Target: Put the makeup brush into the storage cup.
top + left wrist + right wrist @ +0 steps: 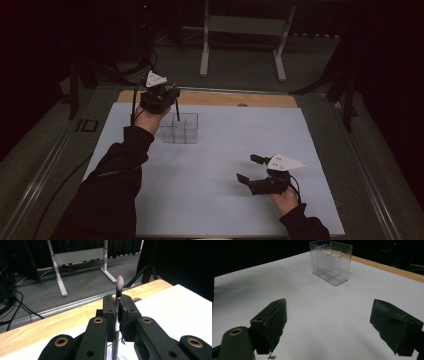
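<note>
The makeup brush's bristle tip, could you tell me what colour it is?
Pale grey-white bristles, darker at the base; the left gripper view shows it best.

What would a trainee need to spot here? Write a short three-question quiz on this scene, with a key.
1. What does the left gripper hold?
2. True or false: the right gripper is shut on the clear organizer.
3. Where does the organizer stand: A) on the white sheet, B) on the floor, C) on bare wood?

Key:
1. A makeup brush, bristles up, clamped between the jaws.
2. False; its jaws are open and empty, apart from the organizer.
3. A.
</note>
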`<action>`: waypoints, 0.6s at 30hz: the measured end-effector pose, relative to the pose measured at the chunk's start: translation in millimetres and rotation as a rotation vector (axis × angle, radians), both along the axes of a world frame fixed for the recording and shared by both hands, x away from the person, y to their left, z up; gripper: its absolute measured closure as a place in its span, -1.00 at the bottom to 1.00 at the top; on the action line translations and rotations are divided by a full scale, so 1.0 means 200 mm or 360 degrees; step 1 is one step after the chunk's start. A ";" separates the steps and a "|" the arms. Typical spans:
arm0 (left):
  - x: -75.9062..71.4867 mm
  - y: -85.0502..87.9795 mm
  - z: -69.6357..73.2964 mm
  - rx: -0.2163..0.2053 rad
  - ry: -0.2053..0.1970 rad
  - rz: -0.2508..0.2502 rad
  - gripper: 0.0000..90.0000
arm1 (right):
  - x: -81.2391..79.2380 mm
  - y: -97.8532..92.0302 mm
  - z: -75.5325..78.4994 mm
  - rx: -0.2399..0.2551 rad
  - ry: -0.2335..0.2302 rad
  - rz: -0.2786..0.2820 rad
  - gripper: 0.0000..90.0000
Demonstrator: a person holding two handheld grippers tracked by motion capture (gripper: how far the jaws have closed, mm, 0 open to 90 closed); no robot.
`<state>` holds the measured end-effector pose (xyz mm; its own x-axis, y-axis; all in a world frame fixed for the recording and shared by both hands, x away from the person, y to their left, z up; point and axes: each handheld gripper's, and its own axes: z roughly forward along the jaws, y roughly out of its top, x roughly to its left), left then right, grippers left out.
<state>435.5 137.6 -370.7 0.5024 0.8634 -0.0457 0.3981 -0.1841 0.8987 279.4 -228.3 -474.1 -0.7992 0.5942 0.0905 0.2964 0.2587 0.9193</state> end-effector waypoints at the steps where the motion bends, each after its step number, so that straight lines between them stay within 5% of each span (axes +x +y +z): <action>1: 0.01 0.00 -0.02 -0.0007 0.0018 0.0007 0.90 | 0.00 0.00 0.00 0.0000 0.0000 -0.0001 -0.69; 18: 0.04 -0.01 -0.14 0.0002 0.0173 0.0042 0.89 | 0.00 0.00 0.00 -0.0013 0.0012 -0.0009 -0.69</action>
